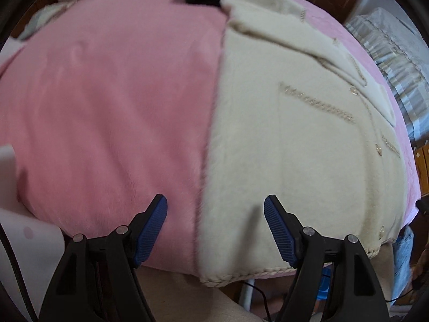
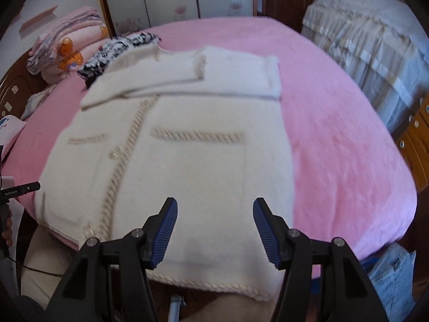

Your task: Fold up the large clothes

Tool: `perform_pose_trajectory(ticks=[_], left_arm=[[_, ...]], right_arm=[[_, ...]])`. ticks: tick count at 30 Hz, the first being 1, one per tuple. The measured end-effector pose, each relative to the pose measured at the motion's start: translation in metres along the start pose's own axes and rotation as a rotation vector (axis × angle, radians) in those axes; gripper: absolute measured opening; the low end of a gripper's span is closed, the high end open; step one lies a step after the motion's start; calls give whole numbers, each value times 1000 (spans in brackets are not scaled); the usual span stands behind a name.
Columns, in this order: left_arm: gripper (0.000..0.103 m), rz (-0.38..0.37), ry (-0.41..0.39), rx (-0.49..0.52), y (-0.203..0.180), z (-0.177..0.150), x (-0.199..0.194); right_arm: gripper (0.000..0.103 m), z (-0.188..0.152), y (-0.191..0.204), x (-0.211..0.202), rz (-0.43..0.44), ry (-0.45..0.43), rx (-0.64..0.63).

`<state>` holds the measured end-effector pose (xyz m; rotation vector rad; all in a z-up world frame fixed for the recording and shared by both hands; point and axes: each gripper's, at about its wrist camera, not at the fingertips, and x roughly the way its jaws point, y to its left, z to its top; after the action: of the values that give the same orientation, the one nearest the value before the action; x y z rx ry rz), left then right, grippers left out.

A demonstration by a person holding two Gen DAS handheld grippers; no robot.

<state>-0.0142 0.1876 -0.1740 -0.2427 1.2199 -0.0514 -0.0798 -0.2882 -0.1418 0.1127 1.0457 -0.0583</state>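
Cream fleece fills most of what we see: the cardigan (image 1: 281, 139) lies flat on the pink bedspread (image 1: 107, 107), front up, both sleeves already crossed over the chest, so the next fold would likely be bottom to top. In the left wrist view our left gripper (image 1: 215, 209) hovers with its jaws spread wide and nothing between them; the garment's left side edge runs just ahead of the gap, its hem corner hanging off the bed's near edge below the right-hand finger. That placement suits a grab at this corner, we judge.

In the right wrist view our right gripper (image 2: 214, 209) is likewise well open and empty, poised over the hem (image 2: 214, 284) just ahead of its fingertips. A black-and-white garment (image 2: 118, 51) sits well beyond, past the collar, out of our way.
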Motion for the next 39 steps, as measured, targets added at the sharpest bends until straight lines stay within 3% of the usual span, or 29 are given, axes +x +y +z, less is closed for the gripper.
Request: perform_pose_trajectory(ticks=[6, 14, 18, 19, 21, 27, 29, 31, 32, 33, 34, 37, 39], left_arm=[[73, -76, 16, 6, 13, -12, 6], [77, -134, 86, 105, 4, -26, 18], [86, -133, 91, 129, -1, -30, 26], [88, -134, 91, 133, -2, -32, 27], [91, -145, 91, 140, -3, -34, 30], [93, -166, 90, 155, -7, -36, 38], [83, -165, 88, 165, -9, -35, 40], [60, -166, 84, 162, -9, -35, 38], [54, -167, 84, 157, -9, -36, 37], [44, -168, 86, 148, -7, -36, 34], [34, -176, 92, 133, -6, -35, 33], [16, -203, 118, 64, -1, -30, 31], [13, -219, 131, 21, -1, -27, 27]], right_arm=[[59, -27, -37, 15, 19, 80, 58], [59, -52, -74, 61, 78, 235, 168], [58, -57, -71, 64, 137, 234, 141], [45, -56, -67, 63, 170, 233, 123], [36, -55, -58, 60, 196, 225, 83], [39, -57, -58, 71, 210, 239, 105], [40, -56, -59, 73, 209, 236, 98], [37, -55, -55, 72, 188, 236, 78], [37, -55, -54, 71, 180, 238, 70], [31, -55, -54, 70, 178, 239, 62], [18, -53, -51, 69, 184, 238, 54], [12, -45, -40, 64, 170, 224, 29], [11, -41, -35, 56, 186, 203, 29]])
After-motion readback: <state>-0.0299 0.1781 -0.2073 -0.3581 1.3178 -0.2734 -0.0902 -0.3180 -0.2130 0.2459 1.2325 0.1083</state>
